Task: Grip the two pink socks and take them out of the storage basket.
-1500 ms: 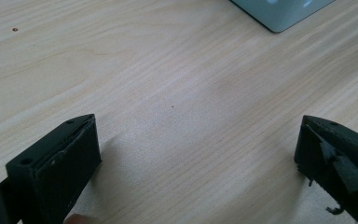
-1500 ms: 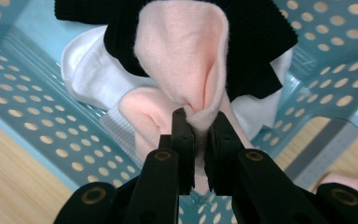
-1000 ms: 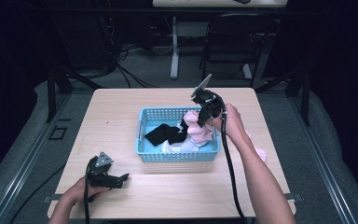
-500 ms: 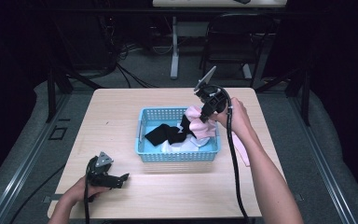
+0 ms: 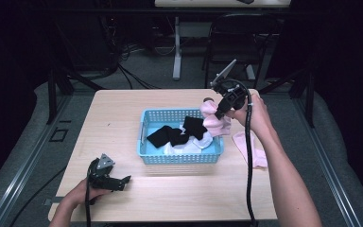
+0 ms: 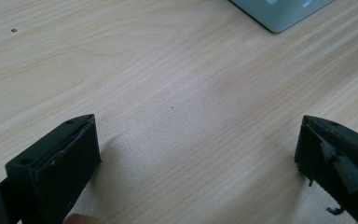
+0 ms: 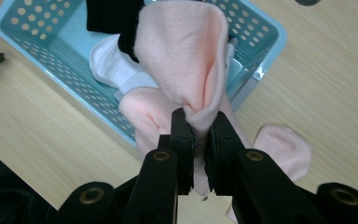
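Right claw (image 7: 199,122) is pinching a pink sock (image 7: 186,60), now lifted further right over the blue basket (image 5: 144,137) rim; its lower end is hiding behind the jaws. Left claw (image 6: 196,158) is resting wide open, empty, on the surface (image 6: 168,70), unmoved.

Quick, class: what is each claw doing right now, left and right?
Left claw: open, holding nothing, low over the table.
Right claw: closed on a pink sock, lifted above the blue basket.
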The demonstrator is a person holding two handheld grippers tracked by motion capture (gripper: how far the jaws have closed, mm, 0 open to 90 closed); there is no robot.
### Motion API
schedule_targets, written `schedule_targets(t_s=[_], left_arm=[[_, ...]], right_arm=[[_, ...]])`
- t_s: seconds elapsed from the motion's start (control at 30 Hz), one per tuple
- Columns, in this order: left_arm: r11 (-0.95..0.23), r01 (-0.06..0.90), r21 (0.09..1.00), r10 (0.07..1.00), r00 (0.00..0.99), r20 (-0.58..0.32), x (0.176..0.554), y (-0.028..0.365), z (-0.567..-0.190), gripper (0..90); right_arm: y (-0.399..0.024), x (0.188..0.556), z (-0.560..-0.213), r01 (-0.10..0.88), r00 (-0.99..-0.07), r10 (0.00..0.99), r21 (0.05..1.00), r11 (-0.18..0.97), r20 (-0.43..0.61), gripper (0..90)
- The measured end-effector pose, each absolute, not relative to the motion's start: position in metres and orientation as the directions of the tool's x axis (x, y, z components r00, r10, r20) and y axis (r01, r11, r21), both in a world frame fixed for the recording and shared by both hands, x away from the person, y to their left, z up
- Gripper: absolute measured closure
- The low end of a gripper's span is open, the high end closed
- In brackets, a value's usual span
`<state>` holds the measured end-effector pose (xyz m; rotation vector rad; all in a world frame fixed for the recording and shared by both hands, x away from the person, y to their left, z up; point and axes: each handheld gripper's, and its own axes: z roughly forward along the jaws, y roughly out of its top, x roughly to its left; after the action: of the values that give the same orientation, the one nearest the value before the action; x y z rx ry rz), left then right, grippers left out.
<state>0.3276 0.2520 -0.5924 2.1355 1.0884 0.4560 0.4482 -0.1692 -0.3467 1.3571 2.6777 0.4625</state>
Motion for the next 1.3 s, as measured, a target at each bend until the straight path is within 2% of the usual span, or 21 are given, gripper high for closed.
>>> schedule_targets(t_s=[0.67,1.3], left_arm=[[-0.412,0.568,0.712,0.810,0.587,0.000,0.328,0.252,-0.592,0.0],[-0.415,0.566,0.712,0.808,0.589,0.004,0.328,0.252,-0.592,0.0]], right_arm=[[-0.238,0.445,-0.351,0.845,-0.476,0.879,0.290,0.449,0.027,82.6],[-0.282,0.455,-0.412,0.912,-0.360,0.932,0.230,0.340,0.048,82.7]])
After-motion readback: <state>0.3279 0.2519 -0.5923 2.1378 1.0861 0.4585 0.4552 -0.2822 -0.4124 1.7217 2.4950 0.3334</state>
